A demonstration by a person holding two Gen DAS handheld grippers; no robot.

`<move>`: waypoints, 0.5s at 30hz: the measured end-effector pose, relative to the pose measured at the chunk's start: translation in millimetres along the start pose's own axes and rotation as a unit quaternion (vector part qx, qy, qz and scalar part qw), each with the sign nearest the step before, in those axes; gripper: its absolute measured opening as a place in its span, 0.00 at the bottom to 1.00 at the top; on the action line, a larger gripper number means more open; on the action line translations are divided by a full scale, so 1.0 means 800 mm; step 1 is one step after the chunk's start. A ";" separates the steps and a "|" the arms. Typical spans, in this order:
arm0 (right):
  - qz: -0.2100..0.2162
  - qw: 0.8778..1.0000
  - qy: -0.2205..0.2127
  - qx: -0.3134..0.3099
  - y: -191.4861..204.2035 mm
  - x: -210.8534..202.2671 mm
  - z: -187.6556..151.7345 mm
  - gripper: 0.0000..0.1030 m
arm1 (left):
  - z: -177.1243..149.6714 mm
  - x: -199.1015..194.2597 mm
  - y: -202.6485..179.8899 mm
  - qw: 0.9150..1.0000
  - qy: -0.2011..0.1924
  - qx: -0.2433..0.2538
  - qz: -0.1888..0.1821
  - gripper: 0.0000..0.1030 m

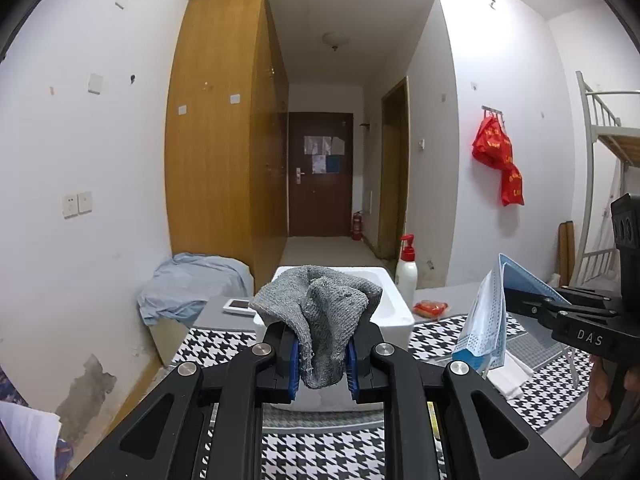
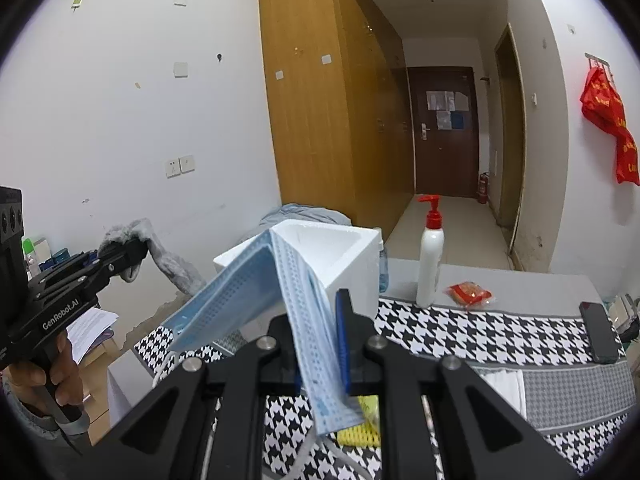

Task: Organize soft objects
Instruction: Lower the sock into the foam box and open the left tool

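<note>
My left gripper (image 1: 322,360) is shut on a grey knitted cloth (image 1: 320,316), which bunches up above the blue pads and hangs in front of the white foam box (image 1: 394,304). The same gripper (image 2: 120,258) shows at the left of the right wrist view, with the grey cloth (image 2: 172,266) draping from it. My right gripper (image 2: 320,344) is shut on a blue face mask (image 2: 248,292), folded over and raised just before the foam box (image 2: 352,256). In the left wrist view the mask (image 1: 486,320) hangs from the right gripper (image 1: 516,300) at the right.
A houndstooth cloth (image 2: 460,332) covers the table. On it stand a white pump bottle (image 2: 430,256), a red packet (image 2: 468,294), a dark phone (image 2: 600,332), a white phone (image 1: 240,305), folded white tissue (image 1: 510,376) and a yellow item (image 2: 360,428). A blue-covered bin (image 1: 188,288) sits at the left.
</note>
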State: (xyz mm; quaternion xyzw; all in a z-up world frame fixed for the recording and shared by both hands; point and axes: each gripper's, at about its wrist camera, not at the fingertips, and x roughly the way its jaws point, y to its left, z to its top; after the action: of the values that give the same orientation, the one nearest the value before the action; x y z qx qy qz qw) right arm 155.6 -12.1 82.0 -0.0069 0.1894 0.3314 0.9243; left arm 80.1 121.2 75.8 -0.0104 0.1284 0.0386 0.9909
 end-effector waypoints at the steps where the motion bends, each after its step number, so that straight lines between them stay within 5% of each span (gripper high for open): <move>1: 0.000 1.000 0.001 0.000 -0.001 0.004 0.003 0.17 | 0.001 0.003 0.001 1.000 0.001 -0.001 0.001 0.18; 15: 0.007 1.000 0.007 0.005 -0.012 0.061 0.045 0.17 | 0.027 0.049 0.010 1.000 0.003 0.008 0.009 0.18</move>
State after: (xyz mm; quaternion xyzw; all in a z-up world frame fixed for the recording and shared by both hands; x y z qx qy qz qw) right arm 208.7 15.2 96.6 -0.0037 0.1972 0.3368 0.9207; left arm 123.0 132.4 86.7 -0.0016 0.1320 0.0465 0.9902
